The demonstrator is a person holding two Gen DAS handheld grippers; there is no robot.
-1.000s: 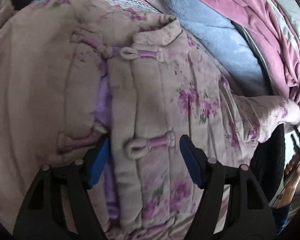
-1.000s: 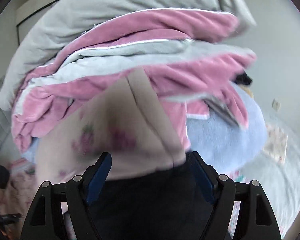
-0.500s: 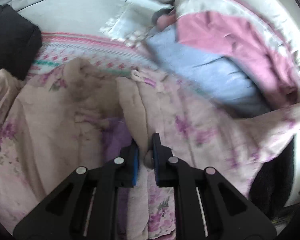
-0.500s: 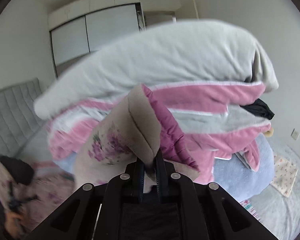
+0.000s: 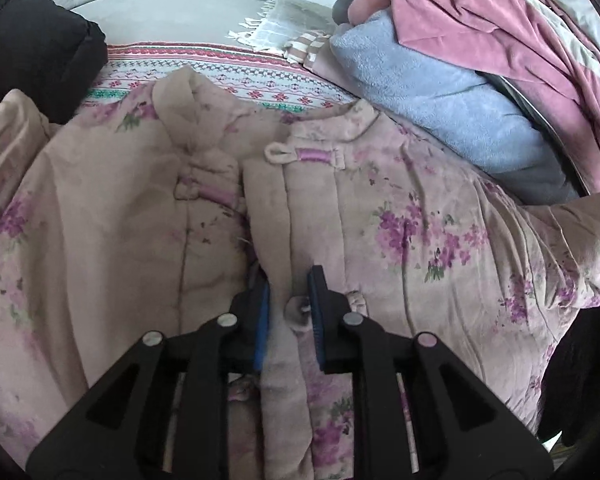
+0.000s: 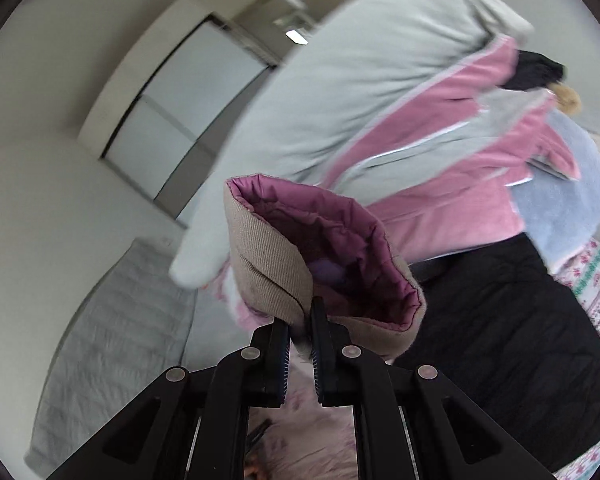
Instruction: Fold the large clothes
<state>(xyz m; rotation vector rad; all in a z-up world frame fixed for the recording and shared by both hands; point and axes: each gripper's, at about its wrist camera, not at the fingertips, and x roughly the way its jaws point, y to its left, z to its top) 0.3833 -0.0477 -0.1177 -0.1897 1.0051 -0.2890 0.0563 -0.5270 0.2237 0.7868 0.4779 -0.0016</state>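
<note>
A beige padded jacket (image 5: 380, 216) with purple flowers and loop fastenings lies spread on the bed, collar away from me. My left gripper (image 5: 288, 280) points down at its front. The jaws are just opening, and the right front edge stays pinched between the blue pads (image 5: 263, 312). In the right wrist view the jacket's sleeve cuff (image 6: 268, 264) hangs in the air, beige outside with purple lining showing. My right gripper (image 6: 300, 316) is shut on the cuff's rim.
A blue fleece blanket (image 5: 428, 92) and a pile of pink-and-grey bedding (image 6: 380, 80) rise at the right of the bed. A black garment (image 5: 40, 52) lies at the far left, on a patterned sheet (image 5: 228, 72). Wardrobe doors (image 6: 188, 92) stand behind.
Both grippers went from open to closed: the left on the jacket's front edge, the right on the sleeve cuff. The right one then rose and rolled, lifting the cuff.
</note>
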